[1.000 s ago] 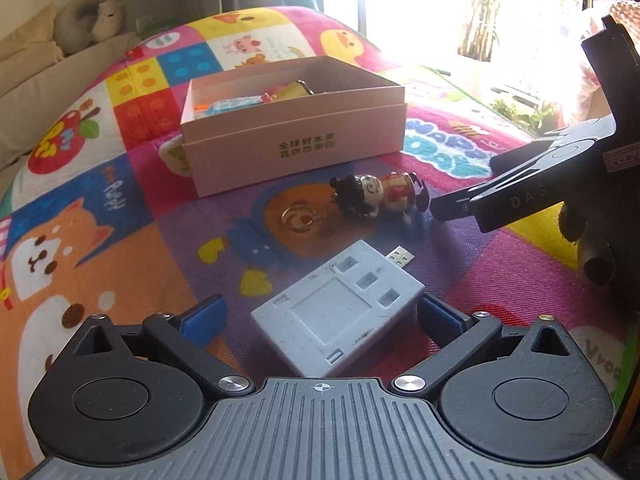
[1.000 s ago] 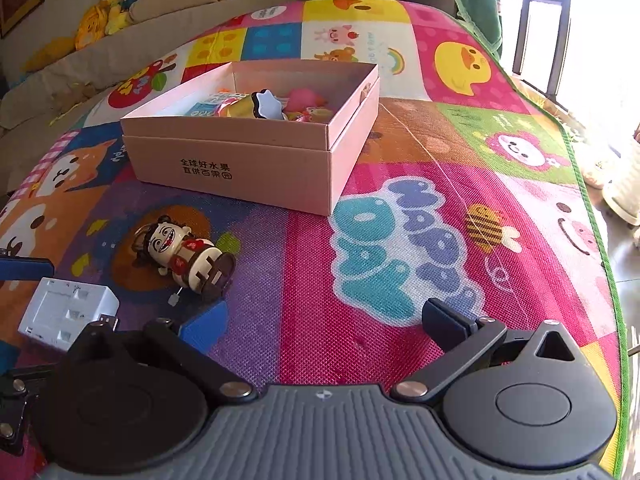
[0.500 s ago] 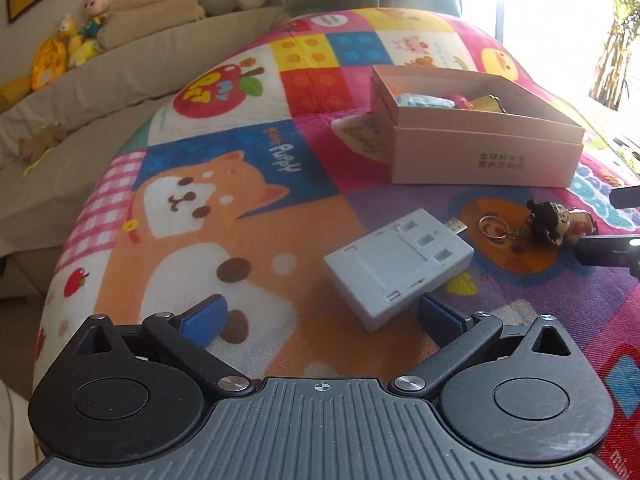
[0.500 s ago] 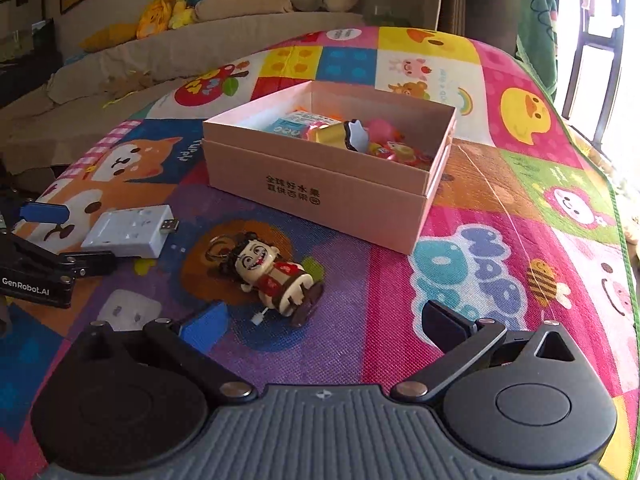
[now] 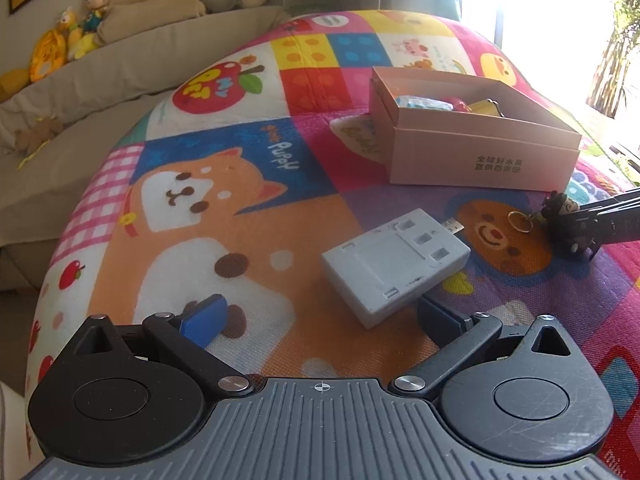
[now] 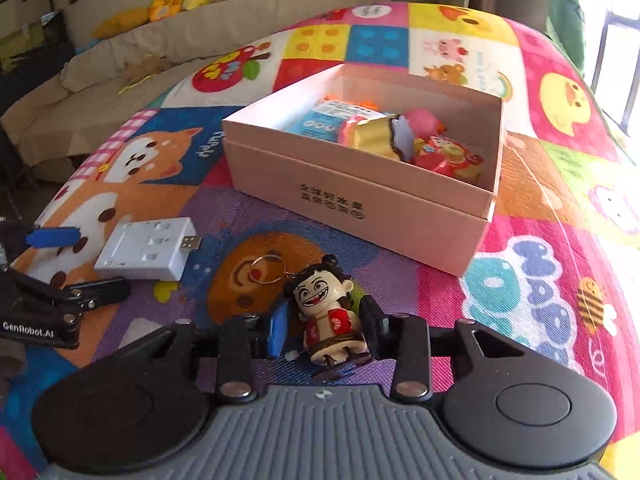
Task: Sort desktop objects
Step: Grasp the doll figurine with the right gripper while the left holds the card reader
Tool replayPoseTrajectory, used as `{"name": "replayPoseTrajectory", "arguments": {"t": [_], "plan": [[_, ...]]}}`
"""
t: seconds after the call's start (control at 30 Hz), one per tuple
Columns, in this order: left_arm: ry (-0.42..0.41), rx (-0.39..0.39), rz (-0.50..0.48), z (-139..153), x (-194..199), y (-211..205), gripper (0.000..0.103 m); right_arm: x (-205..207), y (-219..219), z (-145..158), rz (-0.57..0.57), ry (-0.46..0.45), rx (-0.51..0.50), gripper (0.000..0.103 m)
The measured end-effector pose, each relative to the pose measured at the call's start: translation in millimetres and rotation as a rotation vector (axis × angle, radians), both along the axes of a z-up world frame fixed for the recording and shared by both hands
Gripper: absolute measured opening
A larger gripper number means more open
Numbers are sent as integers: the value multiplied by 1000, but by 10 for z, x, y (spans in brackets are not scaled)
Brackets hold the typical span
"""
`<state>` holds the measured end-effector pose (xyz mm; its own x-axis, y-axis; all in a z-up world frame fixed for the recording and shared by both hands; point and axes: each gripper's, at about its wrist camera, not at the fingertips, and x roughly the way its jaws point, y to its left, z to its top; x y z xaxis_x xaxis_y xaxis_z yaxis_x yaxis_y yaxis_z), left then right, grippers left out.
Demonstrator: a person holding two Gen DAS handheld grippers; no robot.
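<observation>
- The right gripper [image 6: 324, 330] is closing its jaws around the figurine keychain [image 6: 326, 312]; the figurine is sitting between the 2 fingers on the play mat [image 6: 520, 280], and a narrow gap is still showing on the blue-pad side.
- The figurine is lying on the mat's orange bear patch, just in front of the pink box [image 6: 360, 196], with its key ring [image 6: 267, 269] lying toward the upper left of its head.
- The left gripper [image 5: 320, 316] is standing with its jaws spread wide and gripping nothing; the blue pad [image 5: 206, 318] is resting well apart from the opposite finger.
- The white USB charger block [image 5: 394, 266] is lying flat on the mat, its near corner lying just beside the left gripper's right finger, its USB plug pointing toward the bear patch.
- The pink box is sitting open on the mat, holding several small toys and packets [image 6: 384, 136].
- In the left wrist view, the right gripper [image 5: 596, 220] is showing at the right edge, over the figurine [image 5: 560, 208].
</observation>
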<state>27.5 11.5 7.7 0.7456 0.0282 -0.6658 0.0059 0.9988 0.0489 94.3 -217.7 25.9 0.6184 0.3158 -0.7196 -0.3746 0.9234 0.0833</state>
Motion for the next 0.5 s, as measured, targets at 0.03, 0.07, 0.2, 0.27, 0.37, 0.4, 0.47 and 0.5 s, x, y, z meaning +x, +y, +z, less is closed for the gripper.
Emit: {"name": "replayPoseTrajectory", "arguments": {"t": [0.03,0.07,0.2,0.27,0.37,0.4,0.47,0.5], "plan": [[11,-22,-7,6,5,-3,103,-2,-63,-7,-42,3,6,37],[22,-56,-19,13,3,-7,103,-23,-123,-15,-70,0,8,37],[40,-137,-73,55,42,-125,103,-193,-266,-31,-74,-31,22,54],[50,-150,-80,58,124,-193,103,-276,-313,-46,-94,-62,20,76],[54,-132,-88,46,285,-316,103,-359,-373,-93,-127,-91,4,85],[52,-124,-98,32,345,-362,103,-368,-384,-112,-132,-87,4,85],[47,-95,-113,-2,445,-452,103,-377,-389,-119,-136,-87,5,86],[40,-74,-122,-17,479,-499,103,-385,-385,-112,-137,-97,5,87]]}}
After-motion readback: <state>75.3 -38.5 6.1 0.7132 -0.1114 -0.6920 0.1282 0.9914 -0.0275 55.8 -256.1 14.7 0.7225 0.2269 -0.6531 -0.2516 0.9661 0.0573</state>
